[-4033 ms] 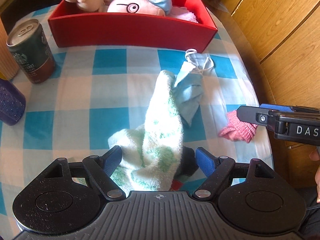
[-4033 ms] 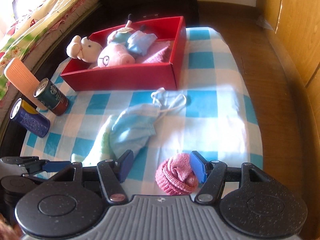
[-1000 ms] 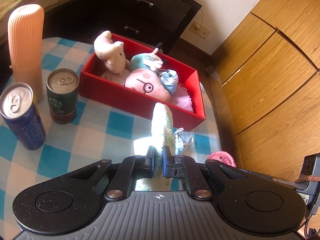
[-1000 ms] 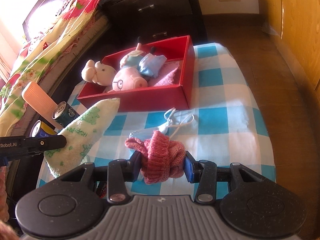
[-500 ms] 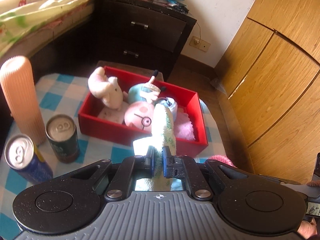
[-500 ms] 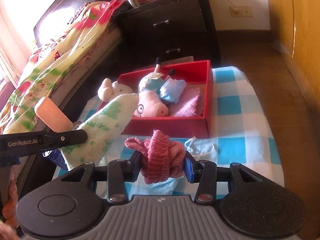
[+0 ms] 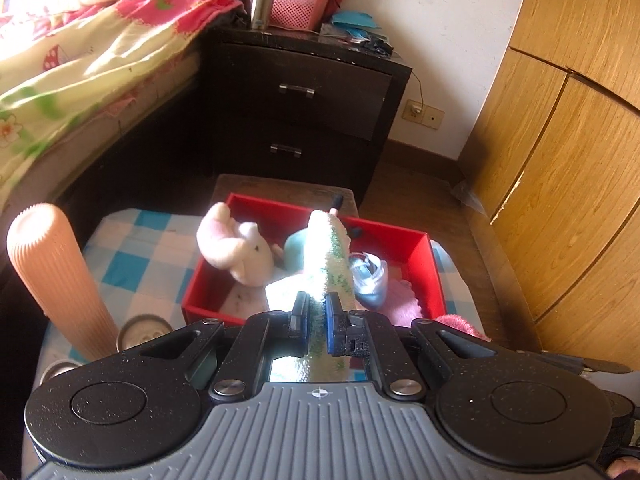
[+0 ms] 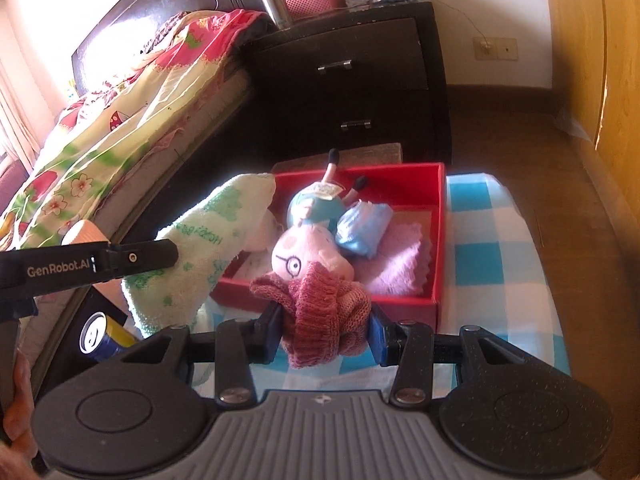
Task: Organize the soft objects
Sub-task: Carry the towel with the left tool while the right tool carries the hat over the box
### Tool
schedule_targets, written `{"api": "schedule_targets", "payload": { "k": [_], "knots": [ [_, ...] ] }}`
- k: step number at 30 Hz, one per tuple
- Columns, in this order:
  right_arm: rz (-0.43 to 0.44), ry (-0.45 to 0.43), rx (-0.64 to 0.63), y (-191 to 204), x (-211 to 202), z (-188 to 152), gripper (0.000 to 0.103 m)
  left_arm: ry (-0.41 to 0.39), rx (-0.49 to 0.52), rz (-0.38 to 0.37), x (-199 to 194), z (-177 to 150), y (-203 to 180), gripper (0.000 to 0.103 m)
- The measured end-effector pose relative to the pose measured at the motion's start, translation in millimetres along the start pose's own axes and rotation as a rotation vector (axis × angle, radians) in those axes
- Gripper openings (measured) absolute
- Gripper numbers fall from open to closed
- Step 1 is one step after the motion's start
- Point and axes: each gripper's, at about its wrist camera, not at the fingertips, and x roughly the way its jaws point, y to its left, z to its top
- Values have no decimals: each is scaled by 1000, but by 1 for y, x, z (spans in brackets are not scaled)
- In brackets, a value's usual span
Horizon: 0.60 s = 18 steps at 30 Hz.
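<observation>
"GenRobot.AI" stands in pale letters on the left claw's [image 8: 176,252] black finger; the towel's [image 8: 200,248] green lettering is illegible.

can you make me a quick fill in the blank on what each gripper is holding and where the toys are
1. The left gripper is shut on a white and ____ towel.
2. The right gripper's fingers squeeze a knitted ____ hat.
3. The pig plush lies inside the ____ box.
4. The box rests on a blue and white ____ cloth.

Missing words: green; pink; red; checked
</observation>
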Motion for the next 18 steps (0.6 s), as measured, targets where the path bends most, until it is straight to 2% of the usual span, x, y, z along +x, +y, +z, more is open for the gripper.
{"api": "schedule_targets", "payload": {
  "k": [8, 18],
  "knots": [
    [-10, -19, -27, 9, 22, 25, 21, -16, 14, 30, 18, 17, -2, 5],
    [-36, -24, -2, -7, 36, 44, 21, -20, 20, 36, 37, 32, -6, 5]
  ]
}}
